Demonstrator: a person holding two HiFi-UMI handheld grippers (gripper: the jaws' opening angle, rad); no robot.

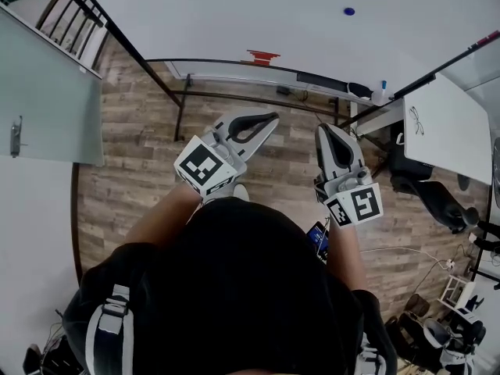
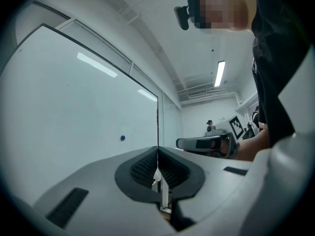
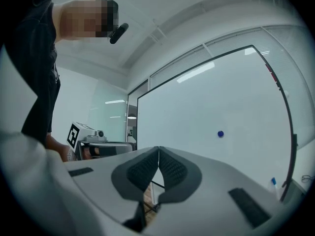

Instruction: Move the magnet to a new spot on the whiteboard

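Note:
A small blue round magnet [image 1: 348,11] sticks to the whiteboard [image 1: 234,14] ahead of me, right of its middle. The same magnet [image 2: 122,137] shows in the left gripper view and, as a blue dot, the magnet [image 3: 220,133] in the right gripper view. My left gripper [image 1: 269,119] is held low near my body, jaws shut, nothing between them. My right gripper [image 1: 325,130] sits beside it, also shut and empty. Both are well short of the board. The left gripper [image 2: 158,150] and right gripper [image 3: 159,148] show their pads touching.
A red eraser [image 1: 262,56] sits on the board's tray [image 1: 234,75], with dark items and a blue-capped bottle [image 1: 380,94] at its right end. A glass panel [image 1: 47,100] stands left, a white desk [image 1: 445,127] and black chair [image 1: 437,198] right. Wooden floor below.

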